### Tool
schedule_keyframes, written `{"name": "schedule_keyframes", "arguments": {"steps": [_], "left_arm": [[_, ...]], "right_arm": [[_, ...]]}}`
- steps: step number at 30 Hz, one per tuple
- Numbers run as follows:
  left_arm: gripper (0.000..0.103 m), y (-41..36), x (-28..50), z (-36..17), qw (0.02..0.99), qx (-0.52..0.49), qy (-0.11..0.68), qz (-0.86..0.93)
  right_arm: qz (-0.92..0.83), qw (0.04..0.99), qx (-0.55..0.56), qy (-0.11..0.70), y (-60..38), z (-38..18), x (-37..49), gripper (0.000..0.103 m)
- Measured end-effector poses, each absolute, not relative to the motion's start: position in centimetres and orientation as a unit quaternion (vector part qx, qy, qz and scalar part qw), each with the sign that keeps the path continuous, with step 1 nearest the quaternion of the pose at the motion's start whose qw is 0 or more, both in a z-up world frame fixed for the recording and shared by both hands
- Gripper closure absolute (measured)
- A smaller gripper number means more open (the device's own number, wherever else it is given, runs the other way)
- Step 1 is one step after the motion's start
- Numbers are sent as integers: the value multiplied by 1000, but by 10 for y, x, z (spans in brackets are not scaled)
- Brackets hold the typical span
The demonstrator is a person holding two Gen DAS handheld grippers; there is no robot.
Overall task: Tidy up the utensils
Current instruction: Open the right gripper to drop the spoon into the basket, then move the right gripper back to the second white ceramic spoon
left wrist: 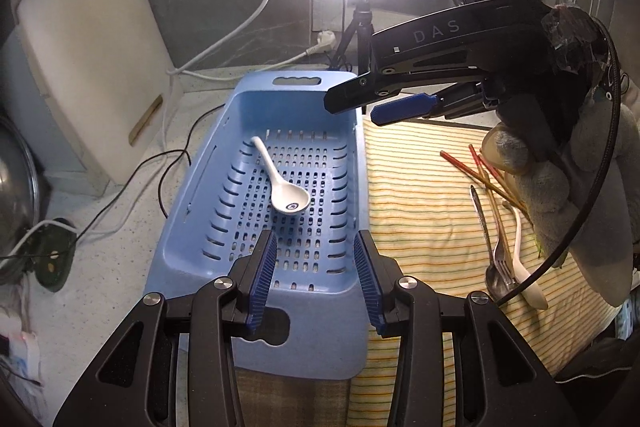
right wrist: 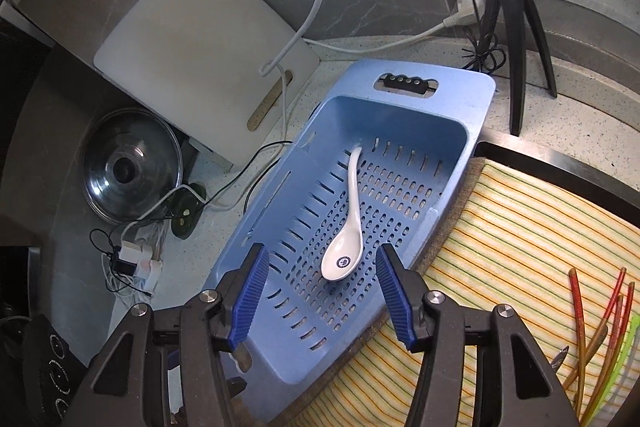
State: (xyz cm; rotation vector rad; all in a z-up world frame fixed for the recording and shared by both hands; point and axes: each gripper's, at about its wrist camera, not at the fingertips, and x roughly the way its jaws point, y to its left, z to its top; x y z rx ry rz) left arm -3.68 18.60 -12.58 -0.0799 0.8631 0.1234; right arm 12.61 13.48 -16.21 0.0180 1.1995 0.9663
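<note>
Both claws empty and wide open over the basket, one spoon in.

Left gripper [left wrist: 315,273] and right gripper [right wrist: 320,293] hold nothing; the white spoon [left wrist: 285,190] lies mid-basket [left wrist: 192,211]. Chopsticks [left wrist: 486,177], fork [left wrist: 503,254] and other spoons wait on the striped mat [left wrist: 420,211], basket's right edge. Next, I'd guess: a grip on one thin handle.

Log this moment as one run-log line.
white spoon lying in blue basket | left tongs open, empty | right tongs open above basket | chopsticks, fork on striped cloth
</note>
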Motion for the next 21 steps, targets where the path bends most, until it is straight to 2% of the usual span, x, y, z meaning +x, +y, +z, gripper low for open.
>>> {"name": "schedule_keyframes", "arguments": {"steps": [12,14,16,21], "left_arm": [[62,150,-46,-97,923,-6,383,37],[62,145,-46,-95,925,-2,378,30],[62,139,-46,-93,926,-1,376,23],[51,125,-45,-93,928,5,371,9]], "right_arm": [[426,756,28,496,68,-133,127,51],[423,763,27,488,55,-128,127,49],[419,768,29,484,43,-125,127,43],[405,778,30,479,6,-120,129,40]]}}
